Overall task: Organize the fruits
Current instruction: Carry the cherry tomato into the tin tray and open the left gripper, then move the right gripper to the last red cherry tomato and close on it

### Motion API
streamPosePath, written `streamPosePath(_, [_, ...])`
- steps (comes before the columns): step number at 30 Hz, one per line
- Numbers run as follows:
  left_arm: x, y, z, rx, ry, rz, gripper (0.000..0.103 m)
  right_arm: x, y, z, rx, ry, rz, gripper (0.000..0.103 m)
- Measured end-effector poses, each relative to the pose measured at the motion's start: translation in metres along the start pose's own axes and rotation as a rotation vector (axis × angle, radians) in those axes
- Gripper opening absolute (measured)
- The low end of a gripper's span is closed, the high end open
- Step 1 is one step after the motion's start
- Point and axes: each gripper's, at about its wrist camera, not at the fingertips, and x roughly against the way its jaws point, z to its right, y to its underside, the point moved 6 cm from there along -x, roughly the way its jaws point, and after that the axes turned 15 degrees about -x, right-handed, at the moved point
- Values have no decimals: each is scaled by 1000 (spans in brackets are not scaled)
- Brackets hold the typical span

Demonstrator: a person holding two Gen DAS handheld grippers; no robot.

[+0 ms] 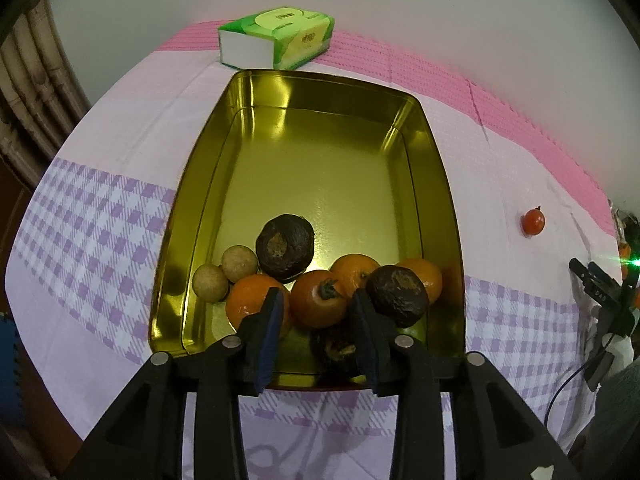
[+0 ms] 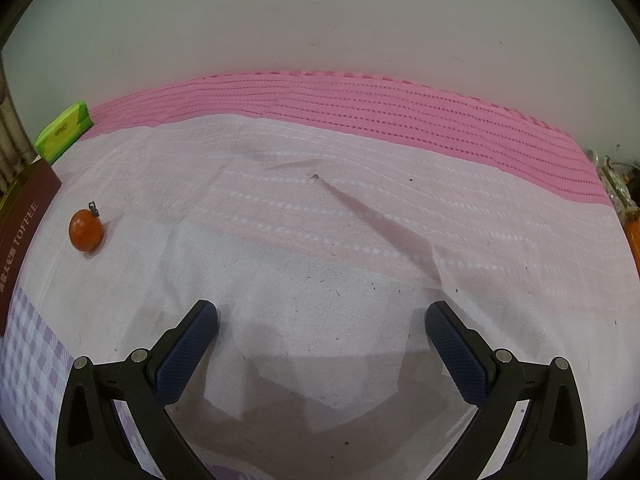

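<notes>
A gold tin holds several fruits at its near end: oranges, two tan round fruits, dark wrinkled fruits and a small red tomato-like fruit. My left gripper is open over the tin's near end, its fingers on either side of that red fruit, not closed on it. Another small red fruit lies on the cloth right of the tin; it also shows in the right wrist view. My right gripper is open and empty above the bare cloth.
A green tissue pack lies behind the tin, also seen in the right wrist view. The tin's maroon side is at the left edge. The right gripper's body shows at the far right. A wall backs the table.
</notes>
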Motion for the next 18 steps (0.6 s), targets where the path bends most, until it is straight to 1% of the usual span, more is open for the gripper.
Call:
streamPosePath(7, [11, -3, -7, 16, -8, 28, 42, 3, 5, 1, -13, 13, -11, 103])
streamPosePath(10, [19, -6, -10, 11, -28, 49, 53, 4, 7, 2, -30, 24, -14, 103])
streamPosePath(12, [25, -7, -13, 8, -45, 58, 62, 4, 8, 3, -49, 39, -17, 103])
streamPosePath(18, [41, -3, -27, 12, -84, 75, 67, 6, 10, 3, -102, 82, -34, 103])
